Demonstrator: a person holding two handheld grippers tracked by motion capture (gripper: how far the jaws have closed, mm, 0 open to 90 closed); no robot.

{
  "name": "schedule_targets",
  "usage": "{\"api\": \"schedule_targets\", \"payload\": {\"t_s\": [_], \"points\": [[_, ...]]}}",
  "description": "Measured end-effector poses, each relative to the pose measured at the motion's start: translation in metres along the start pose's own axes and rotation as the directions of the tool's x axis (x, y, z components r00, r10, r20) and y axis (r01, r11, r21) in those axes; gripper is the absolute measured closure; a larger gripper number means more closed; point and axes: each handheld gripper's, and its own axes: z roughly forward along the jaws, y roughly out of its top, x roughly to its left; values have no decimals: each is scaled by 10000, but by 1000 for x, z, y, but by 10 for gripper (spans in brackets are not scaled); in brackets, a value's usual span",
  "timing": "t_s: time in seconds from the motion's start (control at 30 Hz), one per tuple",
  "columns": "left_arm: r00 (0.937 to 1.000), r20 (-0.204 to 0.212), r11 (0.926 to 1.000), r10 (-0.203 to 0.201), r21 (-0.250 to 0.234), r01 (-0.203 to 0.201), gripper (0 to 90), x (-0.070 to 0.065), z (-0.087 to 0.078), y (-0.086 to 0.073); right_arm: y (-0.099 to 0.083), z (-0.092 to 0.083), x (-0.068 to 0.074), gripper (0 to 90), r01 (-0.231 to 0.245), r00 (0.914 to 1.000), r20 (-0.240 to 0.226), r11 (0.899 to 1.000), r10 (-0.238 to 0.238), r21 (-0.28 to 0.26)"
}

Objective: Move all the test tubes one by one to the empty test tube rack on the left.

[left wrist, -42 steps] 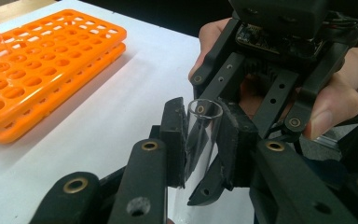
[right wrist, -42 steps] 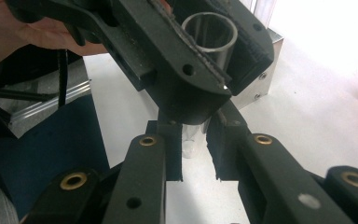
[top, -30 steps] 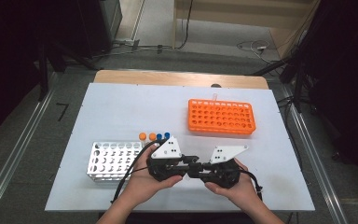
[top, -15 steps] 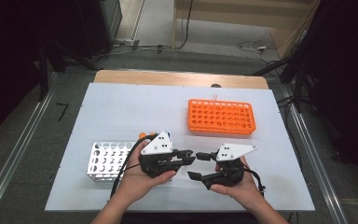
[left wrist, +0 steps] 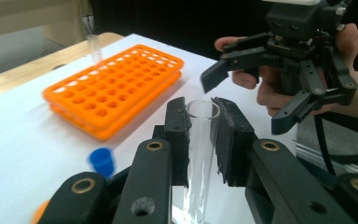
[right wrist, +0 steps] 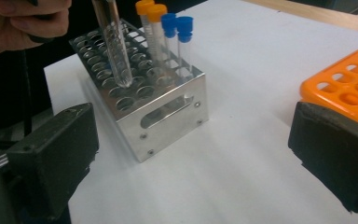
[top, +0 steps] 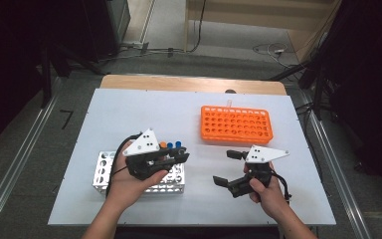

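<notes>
Uncapping looks done: your left gripper [left wrist: 200, 140] clenches the open glass tube [left wrist: 199, 149] above the metal rack [right wrist: 168, 109], your right gripper [top: 234, 167] has just been opening with nothing between its jaws, and seating the tube remains.

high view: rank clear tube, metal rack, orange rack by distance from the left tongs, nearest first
1. Clear tube: clamped in the left tongs.
2. Metal rack: just below them, at the table's left.
3. Orange rack: beyond, at the far right.
</notes>
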Motion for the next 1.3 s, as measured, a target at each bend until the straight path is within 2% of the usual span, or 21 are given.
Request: {"api": "schedule_targets", "payload": {"t_s": [0.17, 0.33, 0.6, 0.73, 0.9, 1.07, 1.23, 1.3], "points": [[9996, -274, 9996, -116, -242, 109, 765, 9, -14, 0, -4, -2, -9, 22, -89, 9990, 447, 10000, 90, -42], [9981, -610, 9994, -54, -336, 33, 764, 18, -29, -1, -8, -3, -16, 22, -311, 9984, 471, 9994, 316, -116], [9921, -1228, 9983, -251, -560, 183, 764, 34, -51, -7, -12, -6, -22, 22, -286, 9967, 759, 9994, 300, -194], [9909, -1293, 9977, -384, -609, 307, 764, 41, -58, -11, -13, -6, -25, 22, -361, 9959, 823, 9991, 377, -212], [9831, -1783, 9985, -420, -421, 350, 764, 48, -62, -18, -14, -6, -28, 22, -385, 9955, 856, 9992, 396, -141], [9782, -1955, 9969, -700, -503, 613, 764, 56, -60, -27, -15, -6, -29, 23, -433, 9949, 907, 9990, 442, -117], [9650, -2517, 9971, -733, -387, 656, 764, 58, -54, -35, -16, -5, -30, 22, -461, 9945, 943, 9989, 456, 39], [9619, -2605, 9962, -830, -462, 734, 764, 60, -53, -37, -17, -5, -30, 23, -458, 9946, 932, 9989, 451, 48]]}}
